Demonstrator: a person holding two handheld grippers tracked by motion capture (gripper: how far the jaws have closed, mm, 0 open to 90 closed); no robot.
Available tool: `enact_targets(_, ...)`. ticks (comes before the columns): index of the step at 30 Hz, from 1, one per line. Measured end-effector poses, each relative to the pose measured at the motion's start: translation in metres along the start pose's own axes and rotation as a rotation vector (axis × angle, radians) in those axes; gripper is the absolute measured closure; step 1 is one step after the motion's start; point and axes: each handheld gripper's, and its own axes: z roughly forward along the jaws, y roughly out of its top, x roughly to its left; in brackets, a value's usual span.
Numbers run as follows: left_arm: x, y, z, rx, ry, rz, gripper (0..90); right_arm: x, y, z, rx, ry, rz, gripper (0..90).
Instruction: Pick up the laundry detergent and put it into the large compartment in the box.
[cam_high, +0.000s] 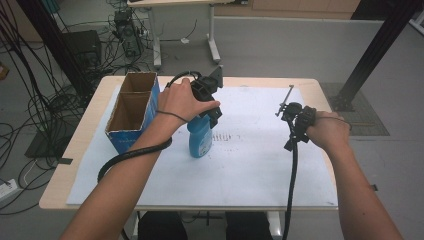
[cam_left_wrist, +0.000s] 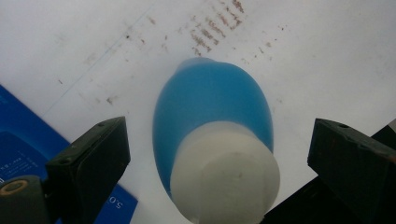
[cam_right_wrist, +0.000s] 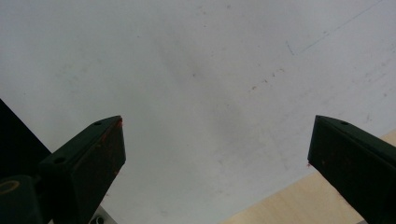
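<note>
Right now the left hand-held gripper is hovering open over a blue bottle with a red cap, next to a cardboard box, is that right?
Not quite: the cap is white, not red, as the left gripper view shows. The rest holds: the left hand-held gripper is open, its jaws spread either side of the blue bottle, which stands beside the cardboard box on the table.

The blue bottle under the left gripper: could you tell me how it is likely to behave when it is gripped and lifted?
The blue bottle stands upright, tall on a narrow base, so a sideways nudge would probably tip it. Its smooth rounded plastic may slip or flex between the jaws. The left gripper is open astride its white cap, likely the firmer hold.
</note>
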Motion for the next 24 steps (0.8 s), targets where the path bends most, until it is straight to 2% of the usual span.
enact_targets(14, -0.0038, 0.0000, 0.0000, -0.001, 0.014, 0.006, 5.1, 0.0008, -0.0011, 0.0001, 0.002, -0.003, 0.008, 3.9)
enact_targets(16, -0.0013, -0.0009, 0.0008, -0.006, -0.001, -0.005, 4.9, 0.0007, -0.0016, -0.0002, 0.002, -0.002, 0.007, 4.0)
enact_targets(24, -0.0041, 0.0012, 0.0025, 0.004, 0.015, -0.005, 10.8, 0.0010, -0.0012, 0.0006, 0.004, 0.000, 0.005, 3.8)
